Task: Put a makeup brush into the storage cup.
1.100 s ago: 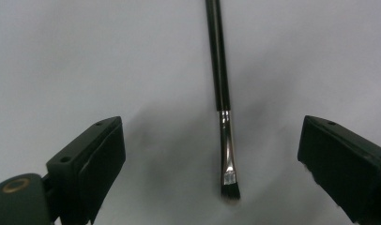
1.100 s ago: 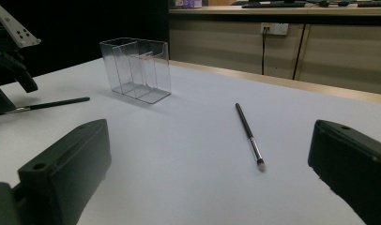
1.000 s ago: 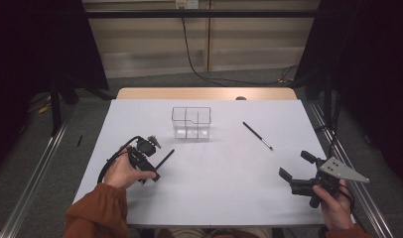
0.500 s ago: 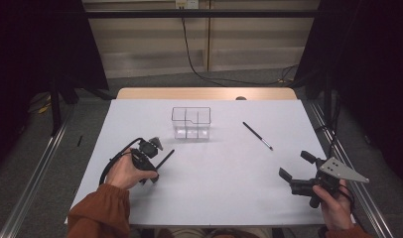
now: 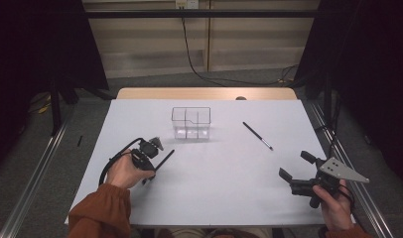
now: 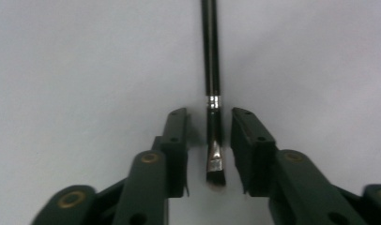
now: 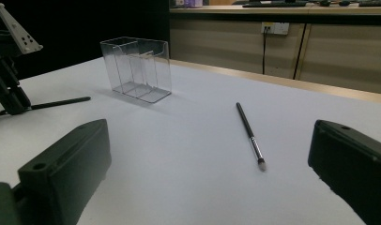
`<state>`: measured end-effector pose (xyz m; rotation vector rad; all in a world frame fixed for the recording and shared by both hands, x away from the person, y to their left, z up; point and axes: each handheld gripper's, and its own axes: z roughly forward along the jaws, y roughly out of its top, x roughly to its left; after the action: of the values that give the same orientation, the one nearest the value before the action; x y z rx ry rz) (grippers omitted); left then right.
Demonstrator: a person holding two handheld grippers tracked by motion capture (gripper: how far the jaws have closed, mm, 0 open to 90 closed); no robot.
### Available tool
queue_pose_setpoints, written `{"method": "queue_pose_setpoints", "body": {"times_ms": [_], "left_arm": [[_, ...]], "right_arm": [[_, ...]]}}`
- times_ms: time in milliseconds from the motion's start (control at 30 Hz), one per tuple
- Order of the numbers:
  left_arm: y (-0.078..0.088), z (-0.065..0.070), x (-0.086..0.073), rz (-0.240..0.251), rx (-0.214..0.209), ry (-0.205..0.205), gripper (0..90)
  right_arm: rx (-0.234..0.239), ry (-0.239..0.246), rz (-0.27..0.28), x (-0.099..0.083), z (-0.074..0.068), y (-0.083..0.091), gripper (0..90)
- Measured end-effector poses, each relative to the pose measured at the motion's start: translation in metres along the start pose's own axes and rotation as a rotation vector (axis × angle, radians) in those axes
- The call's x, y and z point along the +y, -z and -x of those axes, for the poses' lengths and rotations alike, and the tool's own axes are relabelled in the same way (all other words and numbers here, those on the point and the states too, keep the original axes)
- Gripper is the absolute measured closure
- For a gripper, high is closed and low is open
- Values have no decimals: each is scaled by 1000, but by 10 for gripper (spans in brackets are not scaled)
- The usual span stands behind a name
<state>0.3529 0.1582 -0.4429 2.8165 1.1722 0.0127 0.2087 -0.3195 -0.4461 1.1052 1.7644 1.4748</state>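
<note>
Black-handled brush (image 6: 212,70), silver ferrule, lies flat near the box (image 5: 191,122); my left gripper (image 6: 208,136) jaws, just closing, flank it untouched.

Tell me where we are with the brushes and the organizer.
Done: nothing; the clear organizer sits empty. In hand: the left gripper, jaws just closing, straddles the near brush at its ferrule, gaps both sides. Left: grip, lift, place it; then the second brush. Right gripper waits open.
</note>
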Motion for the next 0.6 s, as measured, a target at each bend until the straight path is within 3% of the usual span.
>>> {"method": "queue_pose_setpoints", "body": {"times_ms": [133, 267, 600], "left_arm": [[0, -1, 0, -1, -4, 1, 737], [0, -1, 0, 0, -1, 1, 828], [1, -4, -2, 17, -19, 0, 839]], "right_arm": [[1, 1, 1, 0, 0, 0, 0], [1, -1, 1, 0, 0, 0, 0], [1, -2, 1, 0, 0, 0, 0]]}}
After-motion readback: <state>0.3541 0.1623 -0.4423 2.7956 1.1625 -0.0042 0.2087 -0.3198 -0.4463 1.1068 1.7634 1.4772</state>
